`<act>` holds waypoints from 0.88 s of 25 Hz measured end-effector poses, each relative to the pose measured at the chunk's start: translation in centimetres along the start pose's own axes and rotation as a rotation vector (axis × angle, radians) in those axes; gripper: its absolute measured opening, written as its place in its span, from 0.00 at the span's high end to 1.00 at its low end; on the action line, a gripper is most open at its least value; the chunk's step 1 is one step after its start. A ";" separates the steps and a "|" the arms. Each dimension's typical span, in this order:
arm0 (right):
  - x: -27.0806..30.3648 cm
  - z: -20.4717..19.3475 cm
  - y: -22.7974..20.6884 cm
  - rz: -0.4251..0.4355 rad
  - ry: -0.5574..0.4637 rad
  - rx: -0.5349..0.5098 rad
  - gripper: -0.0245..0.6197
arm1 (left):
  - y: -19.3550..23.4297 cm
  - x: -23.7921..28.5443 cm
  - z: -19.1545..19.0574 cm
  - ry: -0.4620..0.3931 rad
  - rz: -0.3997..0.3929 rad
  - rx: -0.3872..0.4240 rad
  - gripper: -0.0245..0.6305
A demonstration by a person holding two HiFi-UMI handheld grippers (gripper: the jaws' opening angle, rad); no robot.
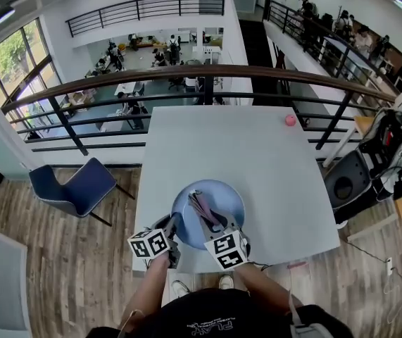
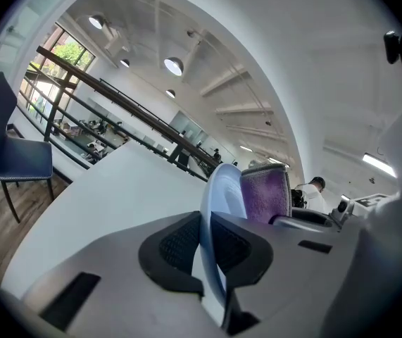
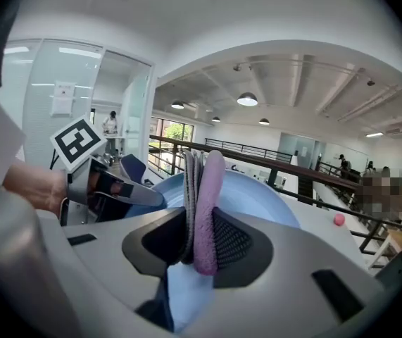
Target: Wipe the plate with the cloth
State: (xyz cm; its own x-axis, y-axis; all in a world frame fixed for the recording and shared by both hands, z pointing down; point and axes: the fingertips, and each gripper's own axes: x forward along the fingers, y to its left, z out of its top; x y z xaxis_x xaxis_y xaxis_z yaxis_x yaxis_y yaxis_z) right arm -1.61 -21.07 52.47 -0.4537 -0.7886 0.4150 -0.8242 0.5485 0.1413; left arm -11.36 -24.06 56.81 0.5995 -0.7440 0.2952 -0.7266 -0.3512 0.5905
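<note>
Right gripper [image 3: 202, 243] clamped on folded cloth [image 3: 208, 182]; purple-and-grey terry, held edge-on, long axis running straight forward out of its jaws over the plate [image 1: 229, 192]; left gripper [image 2: 205, 248] pinched on the pale-blue plate's near rim, just left of the cloth; plate on white table [image 1: 208, 139].

We see a pale blue plate [image 1: 232, 203] and a white table [image 1: 215, 139]. The cloth [image 3: 208, 189] is purple with grey layers. The left gripper [image 2: 206, 248] and right gripper [image 3: 201, 241] are light grey with black meshed pads, each bearing a cube of black-and-white square markers. The small ball [image 1: 290, 120] is pink, the chair [image 1: 74, 189] dark blue, the floor [image 1: 60, 259] brown wood grain
</note>
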 end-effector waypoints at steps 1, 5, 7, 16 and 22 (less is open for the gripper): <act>0.1 -0.2 1.0 0.026 0.008 0.004 0.79 | -0.1 -0.1 0.0 -0.003 0.000 -0.001 0.91; 1.0 -1.0 4.3 0.092 0.050 0.017 0.79 | 0.1 -0.4 0.4 -0.018 0.001 0.000 0.91; 1.3 -1.3 5.4 0.112 0.065 0.018 0.79 | 0.2 -0.6 0.7 -0.027 0.000 0.002 0.91; 0.9 -2.6 6.9 0.125 0.100 -0.038 0.79 | -0.6 -1.0 1.6 -0.058 -0.008 -0.003 0.91; 0.0 -4.3 5.3 0.105 0.125 -0.057 0.79 | -0.9 -0.9 1.4 -0.051 -0.018 0.002 0.91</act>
State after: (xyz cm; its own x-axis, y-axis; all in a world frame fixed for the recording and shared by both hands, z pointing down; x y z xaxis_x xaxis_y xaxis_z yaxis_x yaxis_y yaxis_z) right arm -4.54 -16.99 57.15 -0.4880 -0.6874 0.5380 -0.7519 0.6440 0.1408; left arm -11.72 -23.84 55.00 0.5944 -0.7658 0.2455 -0.7166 -0.3658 0.5939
